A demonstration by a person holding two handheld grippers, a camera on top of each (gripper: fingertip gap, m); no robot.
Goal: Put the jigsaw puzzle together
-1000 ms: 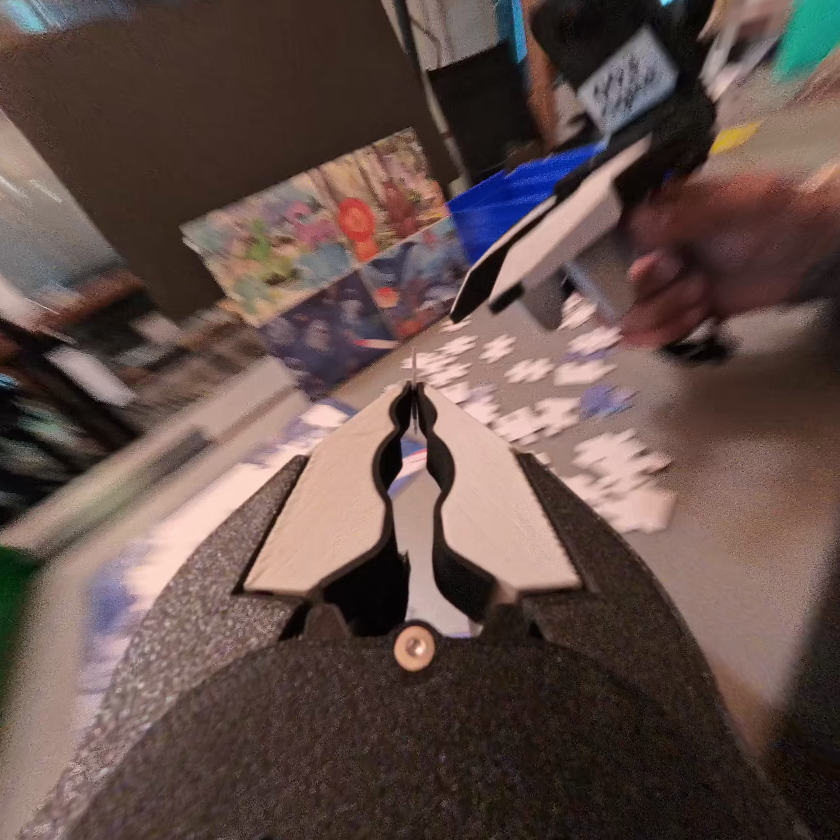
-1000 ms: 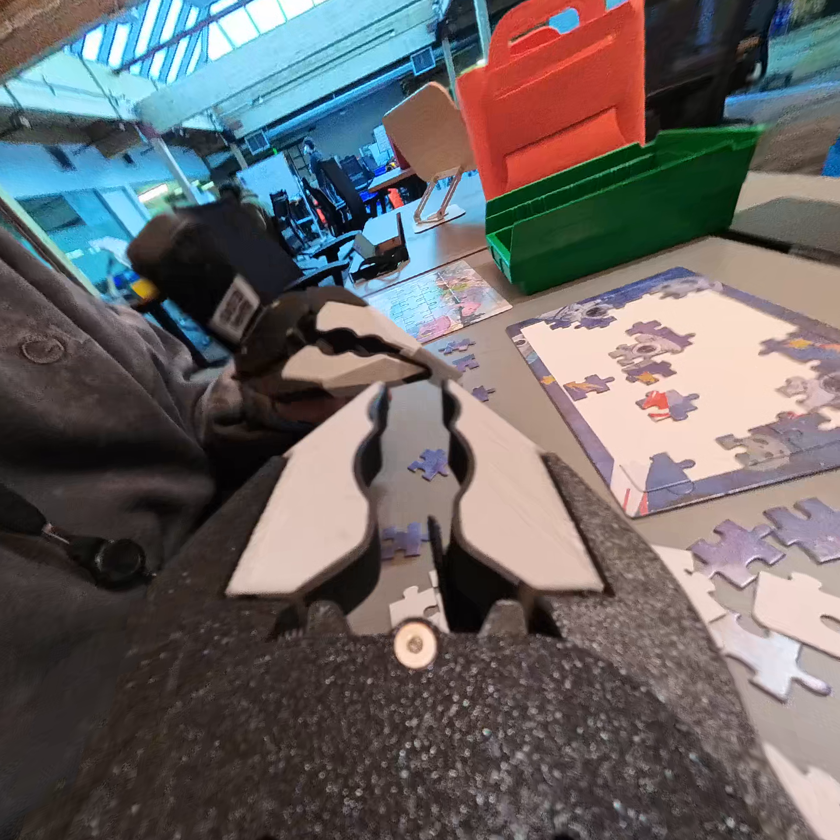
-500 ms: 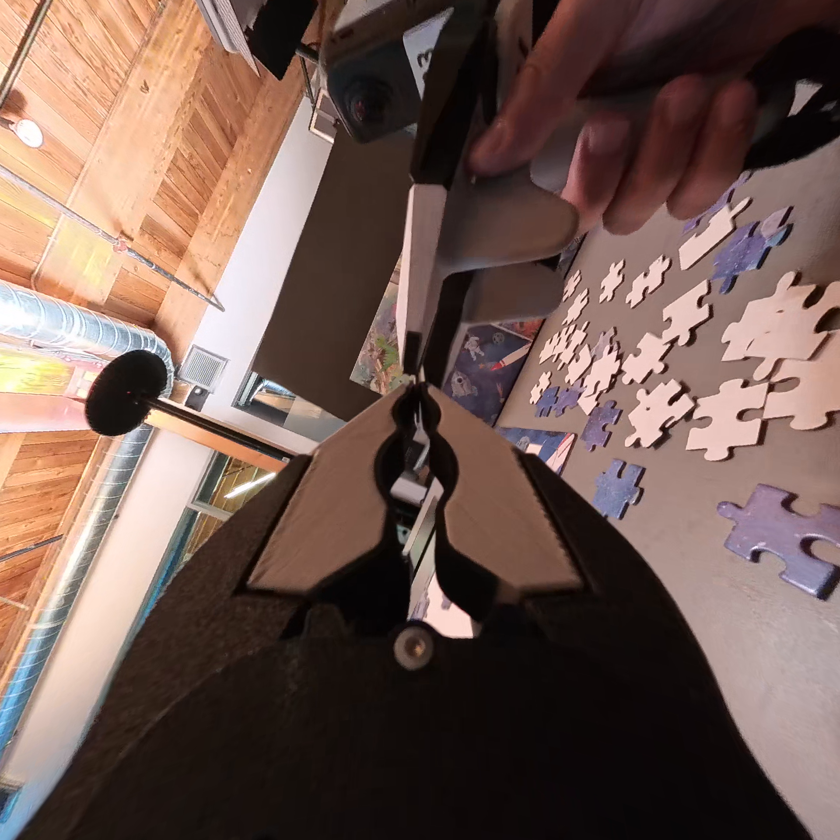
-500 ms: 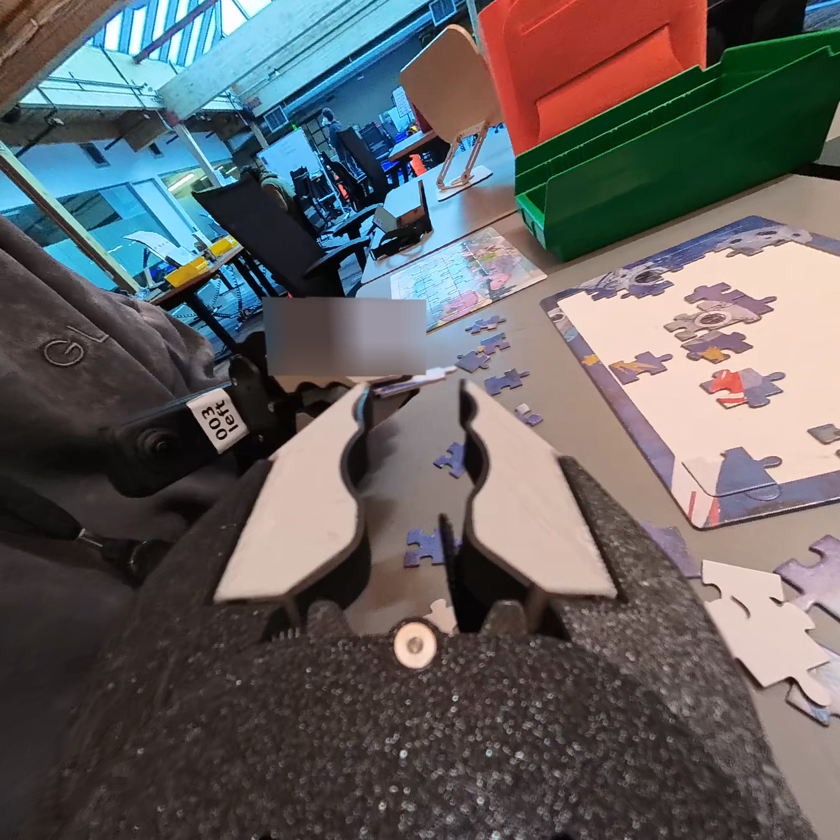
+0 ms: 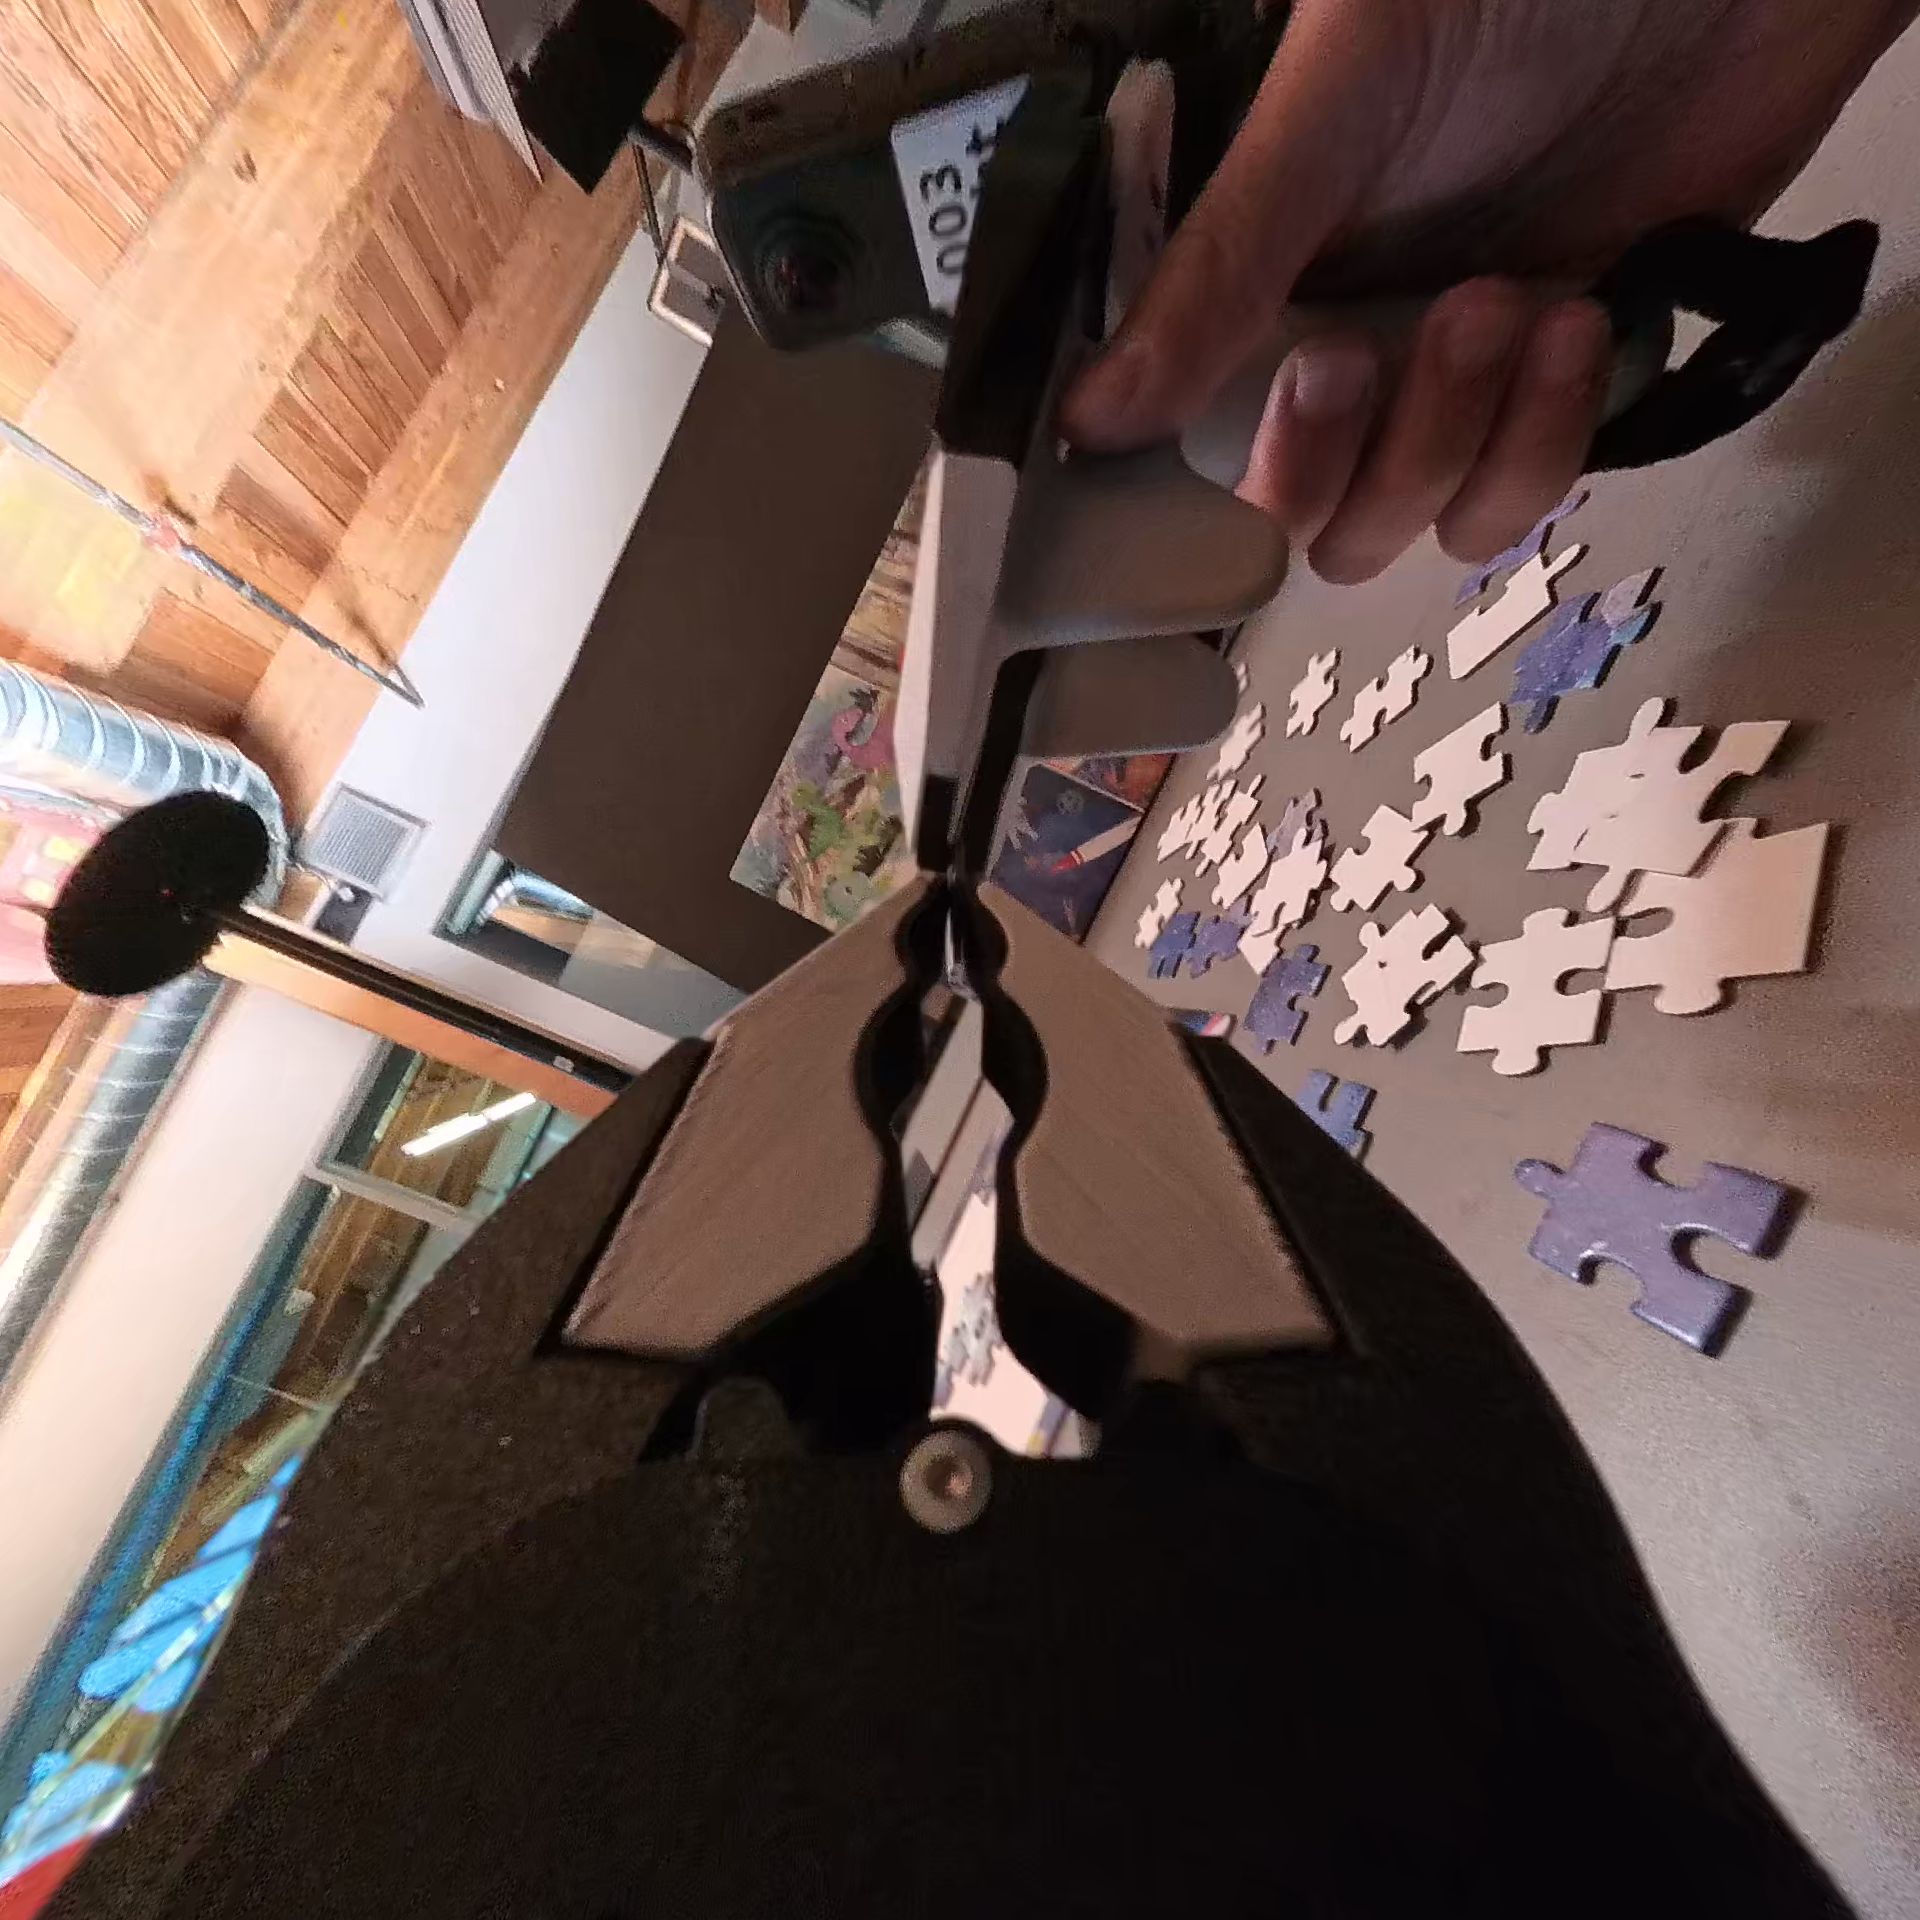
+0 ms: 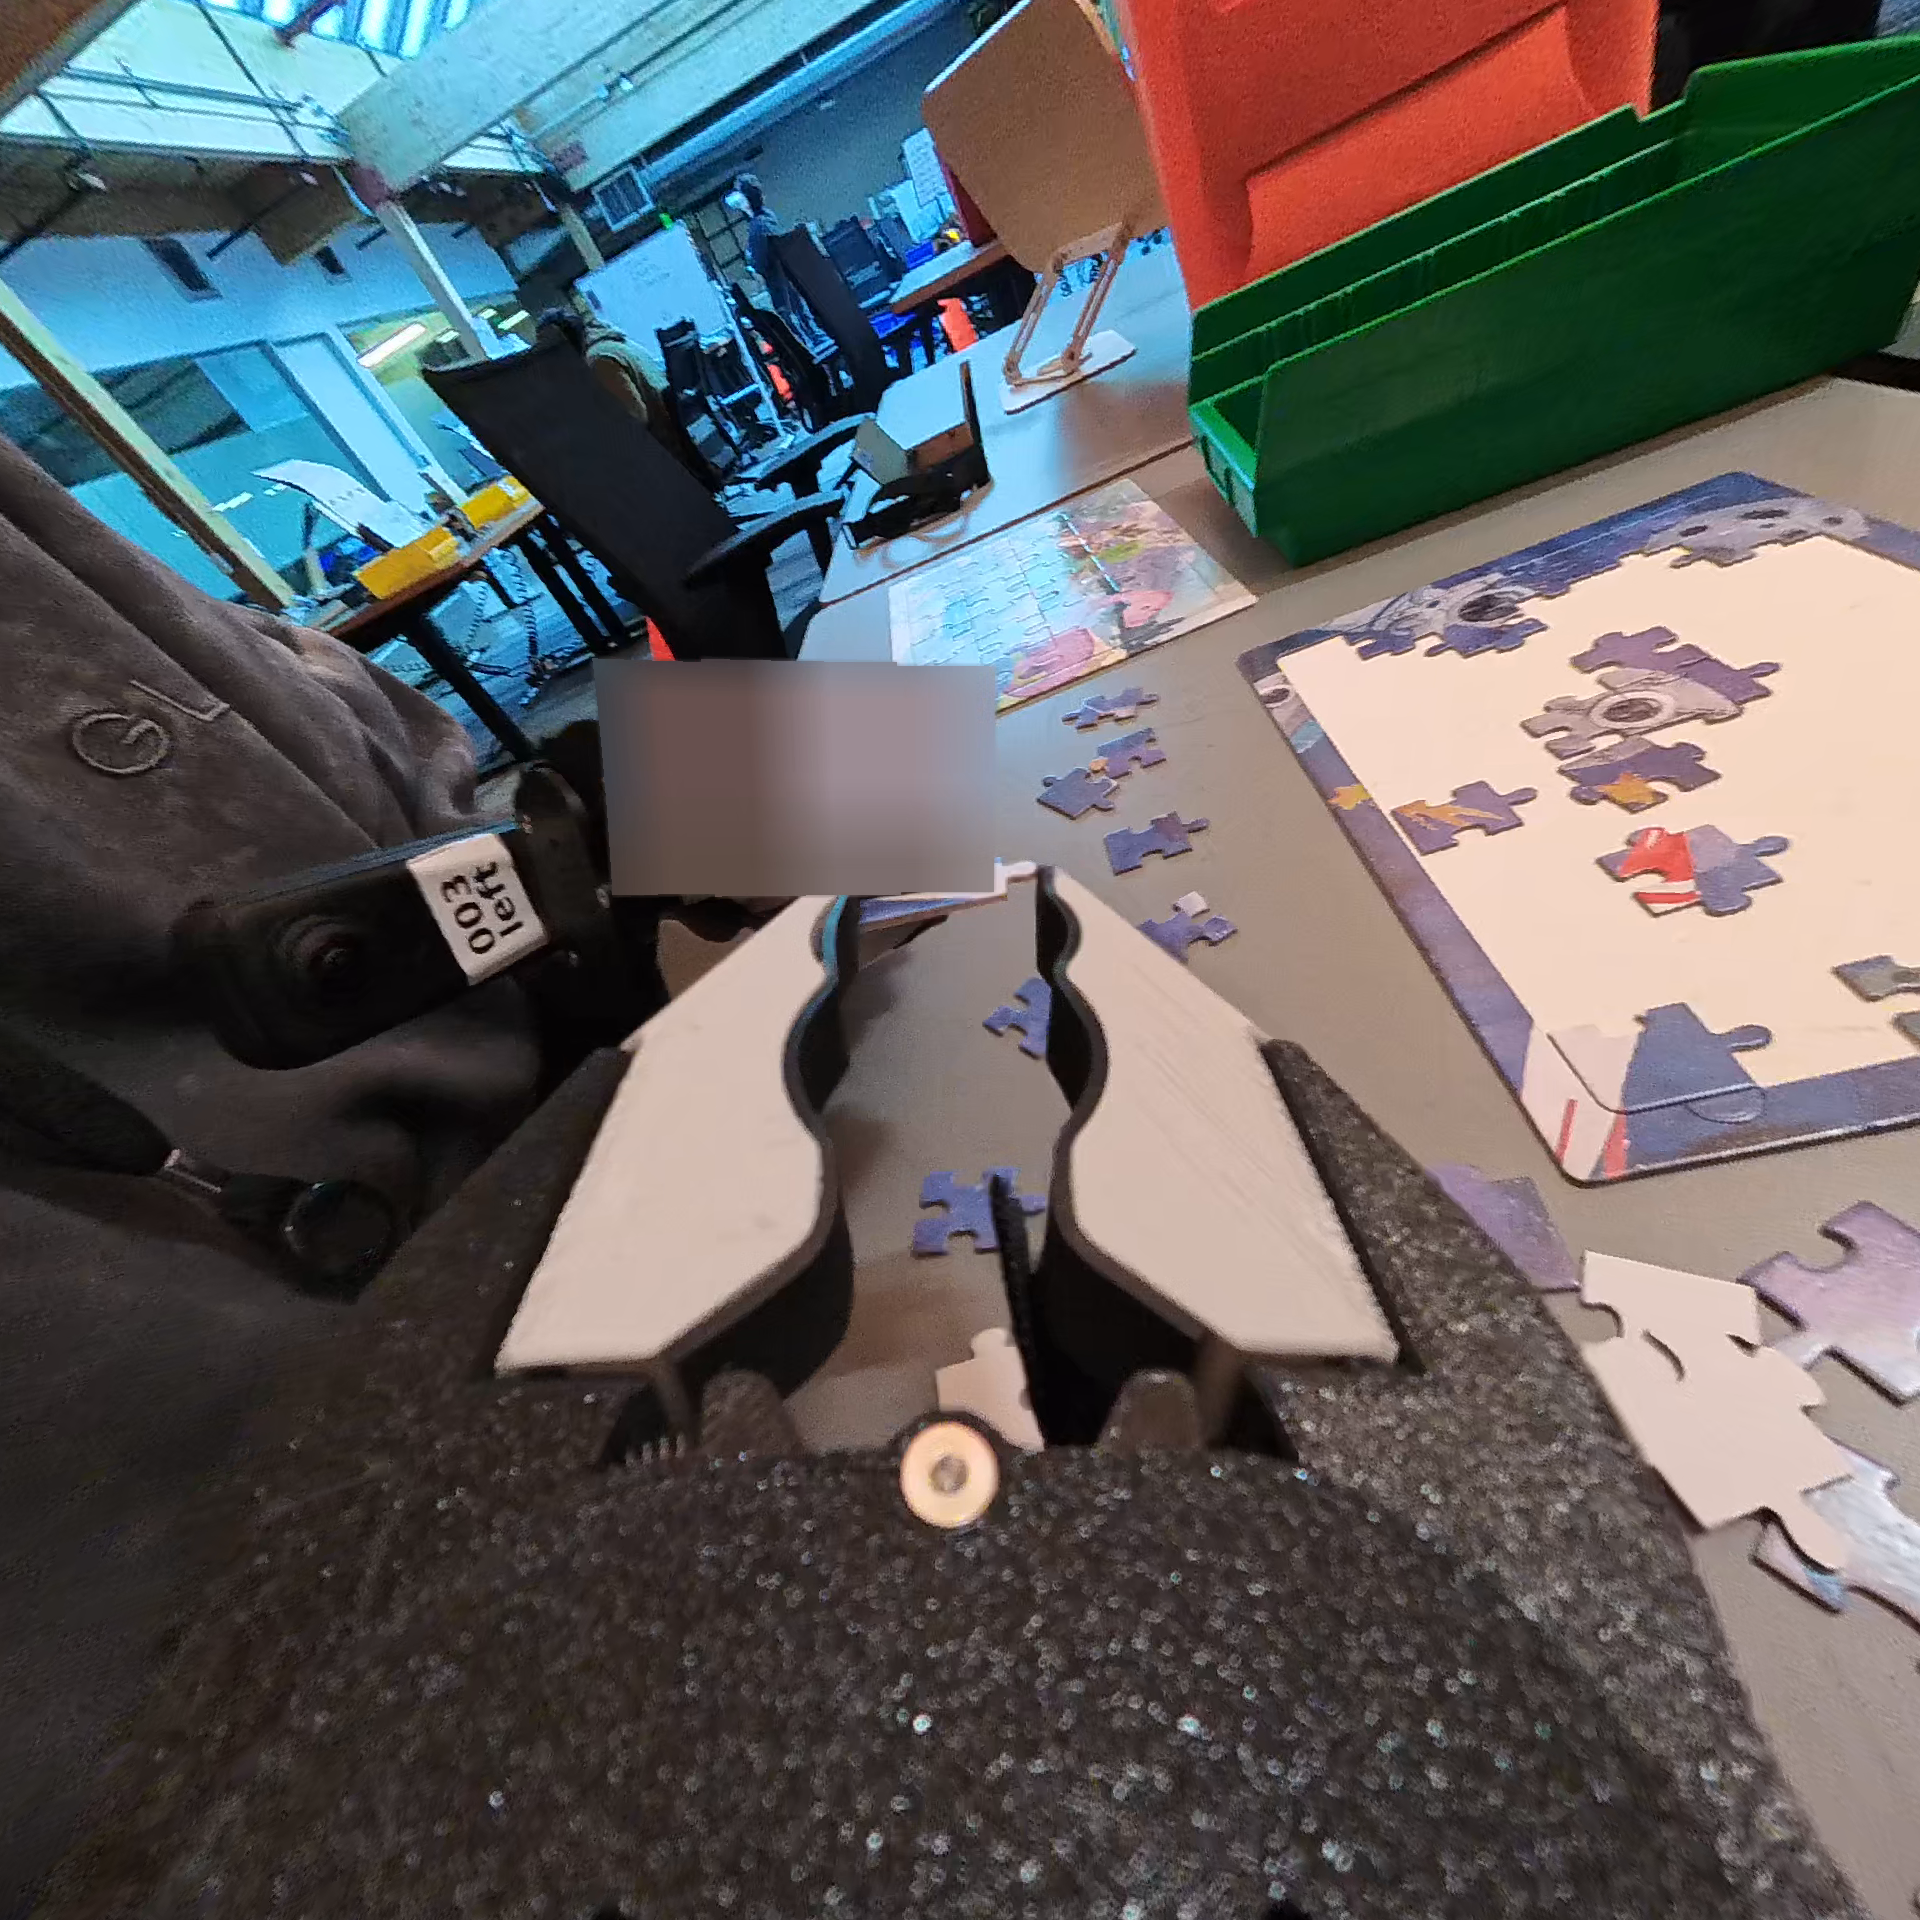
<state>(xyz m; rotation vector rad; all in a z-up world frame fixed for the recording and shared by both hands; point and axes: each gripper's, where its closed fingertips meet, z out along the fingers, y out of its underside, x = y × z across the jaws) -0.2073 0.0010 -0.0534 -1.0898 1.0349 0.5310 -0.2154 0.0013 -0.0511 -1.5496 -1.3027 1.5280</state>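
Here, two grippers face each other above the grey surface (image 6: 1226,1039). Left gripper (image 5: 951,902): fingers pressed together on a thin jigsaw piece (image 5: 956,951), held edge-on at the tips, clear of the surface. In the right wrist view that piece (image 6: 940,902) reaches to the right gripper's fingertips, partly behind a blurred patch. Right gripper (image 6: 940,899): fingers spread, a gap between the tips; nothing clamped. In the left wrist view a hand (image 5: 1455,208) holds the right gripper (image 5: 940,821) tip to tip with the left one.

Counts, right wrist view, left to right: one black office chair (image 6: 623,488); one finished colourful puzzle (image 6: 1060,592) at the far edge; six loose blue pieces (image 6: 1153,836) between it and the grippers, with a seventh seen between the fingers; one puzzle tray (image 6: 1403,904) with a blue border, holding about six placed pieces on its white bed; one green bin (image 6: 1558,364) behind the tray, an orange box (image 6: 1382,125) standing in it. More pieces, white side up and blue, lie at the near right edge.

Left wrist view: roughly twenty loose pieces (image 5: 1392,894) scattered on the surface, mostly white side up, one large blue piece (image 5: 1662,1236) nearest.

Room: open workshop, desks, wooden plank ceiling, silver duct.
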